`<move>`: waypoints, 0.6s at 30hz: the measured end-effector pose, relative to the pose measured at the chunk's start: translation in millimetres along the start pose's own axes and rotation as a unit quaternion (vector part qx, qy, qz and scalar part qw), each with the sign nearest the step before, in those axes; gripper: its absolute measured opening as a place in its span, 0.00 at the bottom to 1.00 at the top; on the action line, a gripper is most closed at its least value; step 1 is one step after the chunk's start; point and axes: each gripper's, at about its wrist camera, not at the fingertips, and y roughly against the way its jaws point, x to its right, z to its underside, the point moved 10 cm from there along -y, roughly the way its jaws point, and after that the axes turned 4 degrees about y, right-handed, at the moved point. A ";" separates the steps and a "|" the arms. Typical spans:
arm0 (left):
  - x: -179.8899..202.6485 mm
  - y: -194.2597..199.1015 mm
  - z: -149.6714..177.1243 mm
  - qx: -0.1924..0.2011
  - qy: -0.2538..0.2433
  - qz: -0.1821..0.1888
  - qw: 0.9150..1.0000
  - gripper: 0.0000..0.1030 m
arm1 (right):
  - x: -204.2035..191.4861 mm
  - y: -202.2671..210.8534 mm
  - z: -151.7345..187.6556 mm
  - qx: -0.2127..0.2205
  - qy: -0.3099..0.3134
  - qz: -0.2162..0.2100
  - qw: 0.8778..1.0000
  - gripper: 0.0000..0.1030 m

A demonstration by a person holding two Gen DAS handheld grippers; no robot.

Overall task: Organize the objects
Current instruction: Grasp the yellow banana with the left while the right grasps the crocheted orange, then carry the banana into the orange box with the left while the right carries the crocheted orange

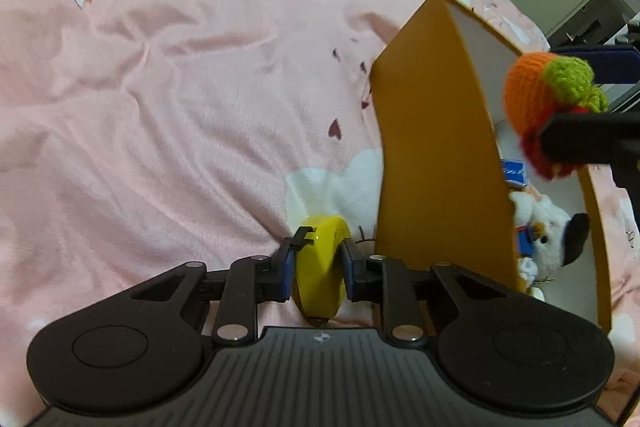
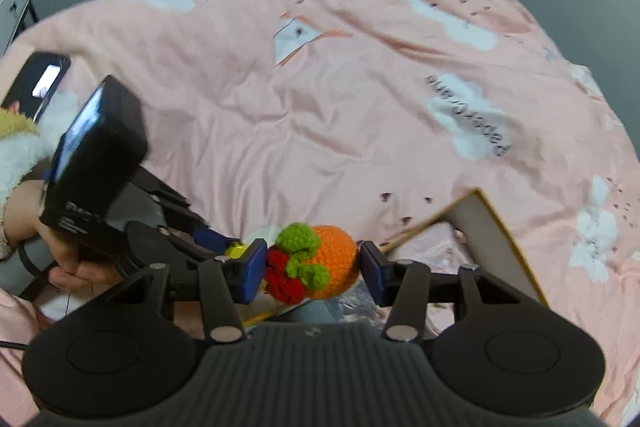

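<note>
My left claw grips the yellow disc over the pink blanket, beside the orange box; my right claw clamps the knitted fruit above it.

The right hand-held gripper clamps a crocheted orange toy above the pink bed; the orange box lies at three o'clock, perhaps on its side.
</note>
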 end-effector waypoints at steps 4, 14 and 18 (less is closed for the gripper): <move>3.1 26.8 -10.4 0.024 0.014 0.011 1.000 0.25 | 26.5 16.1 17.2 -0.005 -0.015 0.040 0.999 0.51; 41.1 72.7 -68.0 0.072 -0.007 0.049 0.996 0.25 | 91.3 -5.5 90.5 -0.080 0.000 0.113 0.990 0.51; 68.9 76.5 -87.6 0.088 -0.051 0.057 0.993 0.25 | 109.7 -35.4 111.7 -0.116 0.050 0.145 0.981 0.51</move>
